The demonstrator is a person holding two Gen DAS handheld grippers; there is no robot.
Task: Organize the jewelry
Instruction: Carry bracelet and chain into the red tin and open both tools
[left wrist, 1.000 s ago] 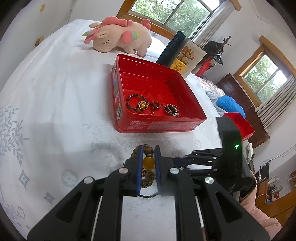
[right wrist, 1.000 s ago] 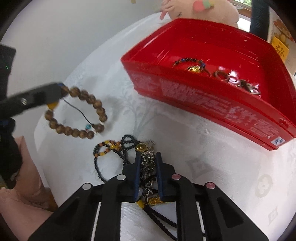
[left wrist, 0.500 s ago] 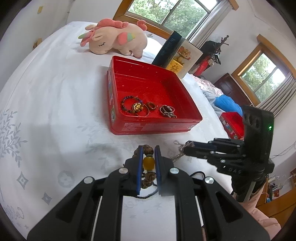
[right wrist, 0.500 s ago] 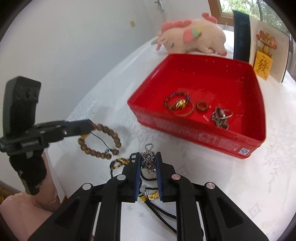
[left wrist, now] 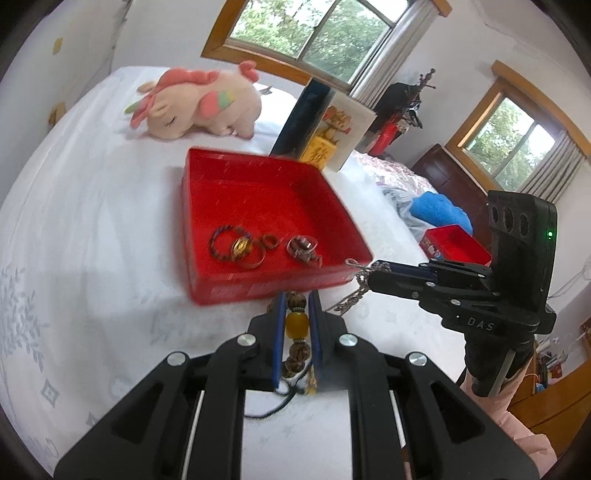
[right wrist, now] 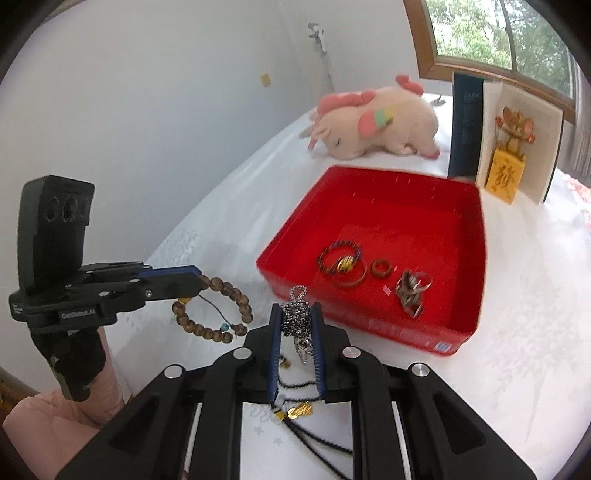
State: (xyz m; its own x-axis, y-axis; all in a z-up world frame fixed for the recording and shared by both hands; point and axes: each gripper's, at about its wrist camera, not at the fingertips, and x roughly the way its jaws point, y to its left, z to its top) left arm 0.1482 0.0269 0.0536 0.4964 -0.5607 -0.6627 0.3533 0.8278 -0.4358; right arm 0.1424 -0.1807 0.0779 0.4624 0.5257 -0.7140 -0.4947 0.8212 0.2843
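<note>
Left gripper pinches the brown wooden-bead bracelet at its amber bead: light, stiff-beaded, floppy. Right gripper clamps the limp, slippery silver chain; the red tray sits near.

White walls, wood-framed windows

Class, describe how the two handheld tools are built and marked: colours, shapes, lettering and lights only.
Both are matte black, with silver screws and blue-lined fingers. The right tool has white "DAS" lettering, three oval holes and a green light. The left tool carries small white lettering. Pink sleeves show beneath both.
</note>
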